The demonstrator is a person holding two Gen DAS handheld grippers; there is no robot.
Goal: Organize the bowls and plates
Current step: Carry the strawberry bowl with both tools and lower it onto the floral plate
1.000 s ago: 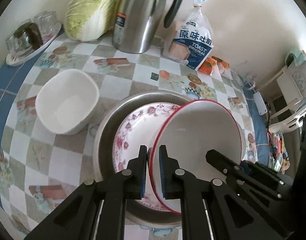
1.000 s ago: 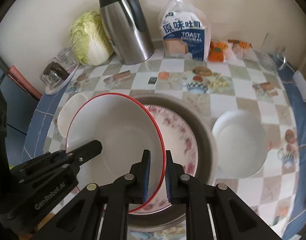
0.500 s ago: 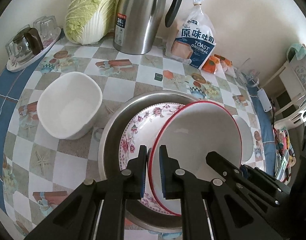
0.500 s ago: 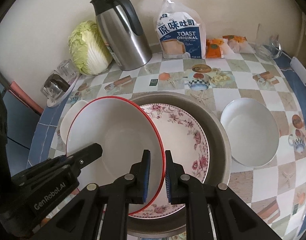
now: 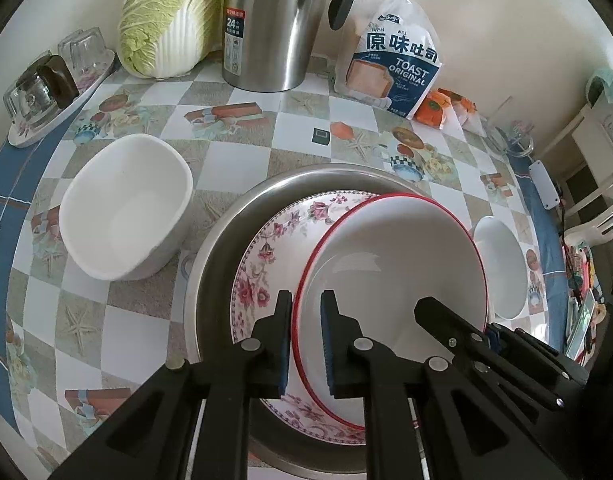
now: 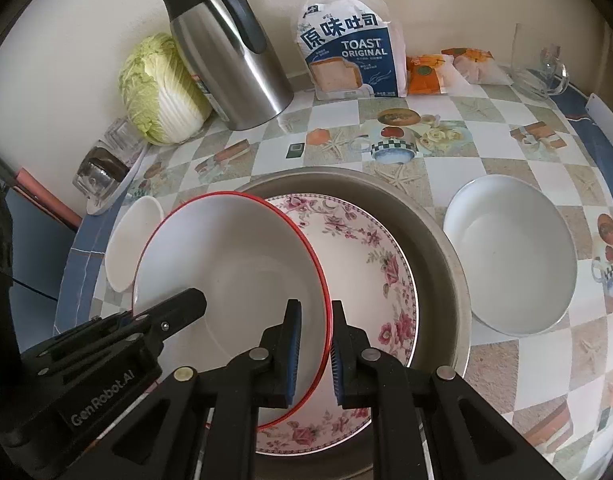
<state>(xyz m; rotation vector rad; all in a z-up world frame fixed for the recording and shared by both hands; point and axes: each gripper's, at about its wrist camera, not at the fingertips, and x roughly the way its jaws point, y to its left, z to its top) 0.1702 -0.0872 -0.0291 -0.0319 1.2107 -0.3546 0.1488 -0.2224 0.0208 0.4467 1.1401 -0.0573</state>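
A white red-rimmed bowl [image 5: 394, 272] [image 6: 234, 272] sits over a floral plate [image 5: 274, 256] [image 6: 370, 248] inside a large steel basin [image 5: 218, 256] [image 6: 438, 240]. My left gripper [image 5: 306, 340] straddles the bowl's left rim, its jaws slightly apart around it. My right gripper [image 6: 314, 344] straddles the bowl's right rim the same way. A white squarish bowl [image 5: 126, 212] [image 6: 126, 248] stands left of the basin. A round white bowl [image 5: 502, 268] [image 6: 510, 252] stands right of it.
At the back stand a napa cabbage [image 5: 170, 16] [image 6: 162, 88], a steel thermos jug [image 5: 274, 24] [image 6: 230, 60] and a toast bag [image 5: 394, 56] [image 6: 350, 60]. A tray of glasses [image 5: 46, 92] sits far left. Orange packets [image 6: 426, 72] lie back right.
Both grippers have lowered the red-rimmed bowl onto the floral plate, and their jaws have eased apart around its rim.
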